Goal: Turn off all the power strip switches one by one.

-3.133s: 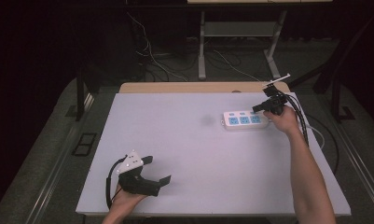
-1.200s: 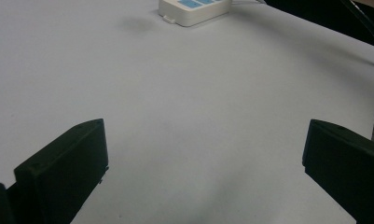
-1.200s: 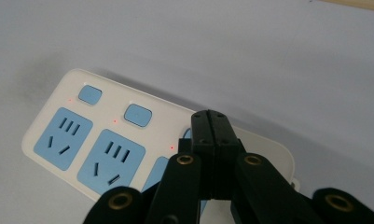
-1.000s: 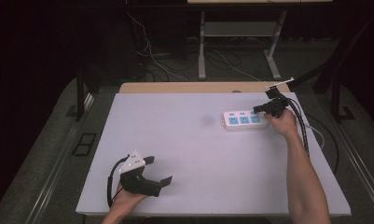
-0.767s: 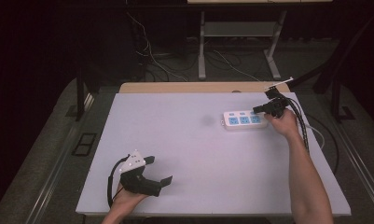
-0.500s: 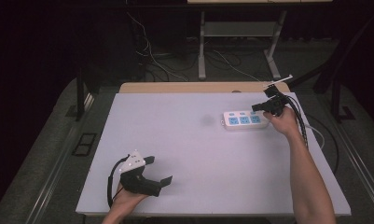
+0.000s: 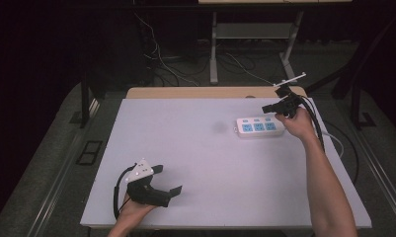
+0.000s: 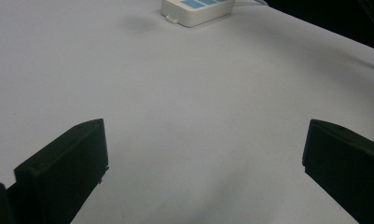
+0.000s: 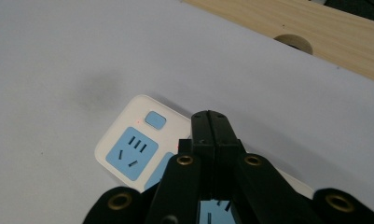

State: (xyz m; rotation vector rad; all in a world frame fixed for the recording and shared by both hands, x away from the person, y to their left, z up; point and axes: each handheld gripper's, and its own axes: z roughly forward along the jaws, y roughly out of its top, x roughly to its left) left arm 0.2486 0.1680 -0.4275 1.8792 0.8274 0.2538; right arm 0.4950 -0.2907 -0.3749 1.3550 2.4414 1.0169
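1. Three blue sockets and a small blue button sit on the white power strip [image 7: 258, 127], which lies flat in the upper right of the high view, on the white table [image 7: 210, 163].
2. Right gripper [image 7: 274, 108] hovers above the strip's right end, jaws clenched together with nothing between them; in the right gripper view they point at the strip [image 9: 142, 144] from above.
3. Left gripper [image 7: 168, 180] rests at lower left of the high view, well apart from the strip, jaws released wide and empty.
4. Wooden board [image 7: 200, 92] edges the table's far side.
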